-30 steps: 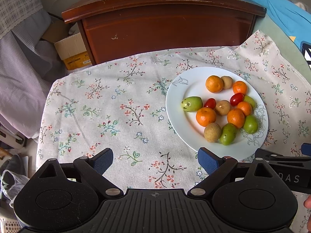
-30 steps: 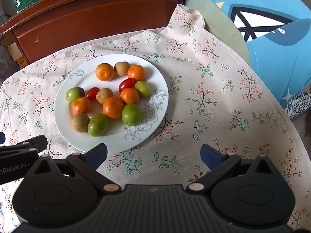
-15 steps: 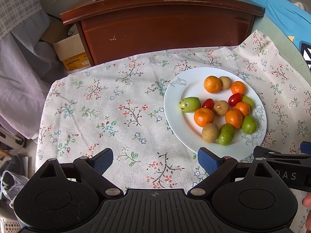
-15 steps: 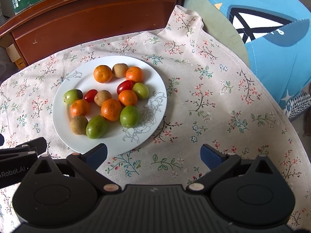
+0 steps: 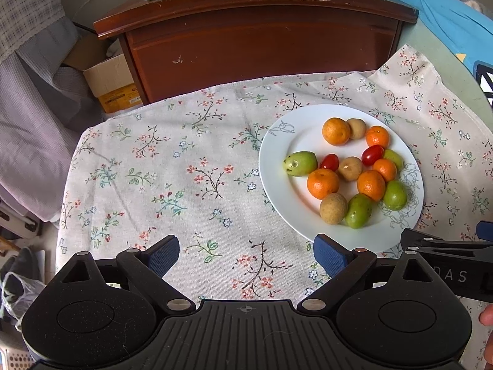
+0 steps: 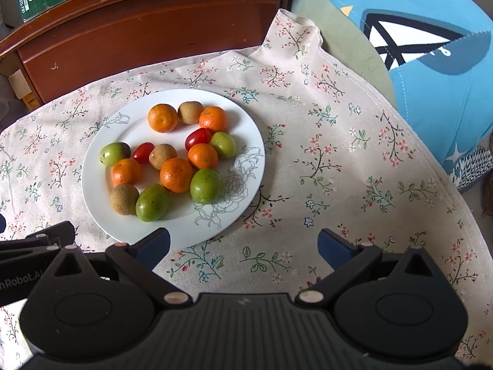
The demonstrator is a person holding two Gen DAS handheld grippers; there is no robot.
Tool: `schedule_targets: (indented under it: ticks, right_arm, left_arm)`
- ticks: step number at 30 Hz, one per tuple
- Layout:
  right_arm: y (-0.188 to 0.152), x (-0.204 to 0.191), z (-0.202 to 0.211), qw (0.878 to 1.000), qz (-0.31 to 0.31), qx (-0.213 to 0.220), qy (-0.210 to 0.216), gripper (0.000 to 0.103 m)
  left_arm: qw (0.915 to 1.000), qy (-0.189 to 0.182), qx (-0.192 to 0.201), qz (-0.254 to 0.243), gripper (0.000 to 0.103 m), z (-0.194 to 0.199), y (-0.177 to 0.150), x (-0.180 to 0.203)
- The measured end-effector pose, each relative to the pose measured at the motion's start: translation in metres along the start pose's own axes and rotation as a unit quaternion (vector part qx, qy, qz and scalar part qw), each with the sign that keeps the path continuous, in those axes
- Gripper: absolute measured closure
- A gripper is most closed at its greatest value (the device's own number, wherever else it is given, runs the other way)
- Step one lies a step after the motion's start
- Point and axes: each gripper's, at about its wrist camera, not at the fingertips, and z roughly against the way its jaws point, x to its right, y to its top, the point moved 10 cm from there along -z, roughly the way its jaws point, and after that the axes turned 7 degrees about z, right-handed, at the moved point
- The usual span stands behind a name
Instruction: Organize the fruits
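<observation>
Fruit of four kinds lies mixed on a round white plate with a line-drawn flower: small orange mandarins, green jujube-like fruits, red cherry tomatoes and brown longan-like balls, most touching, none grouped by kind, which suits either a heap awaiting sorting or fruit gathered onto one dish. In the left wrist view the plate sits toward the right edge of the tabletop, which is draped in a beige floral cloth. The left gripper hovers at the near edge, fingers spread wide and empty. Behind stand a dark wooden cabinet and a cardboard box.

In the right wrist view the right gripper is likewise wide open and empty, just short of the plate's near rim. A blue printed fabric lies beyond the far right corner.
</observation>
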Motion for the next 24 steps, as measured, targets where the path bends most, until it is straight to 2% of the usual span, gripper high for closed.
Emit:
schedule_targets:
  ticks: [24]
  right_arm:
    - [-0.008,-0.010,0.007,1.000,0.021,0.008,0.014,0.002]
  left_arm:
    - [0.9996,0.023,0.011,-0.011,0.008,0.014,-0.007,-0.010]
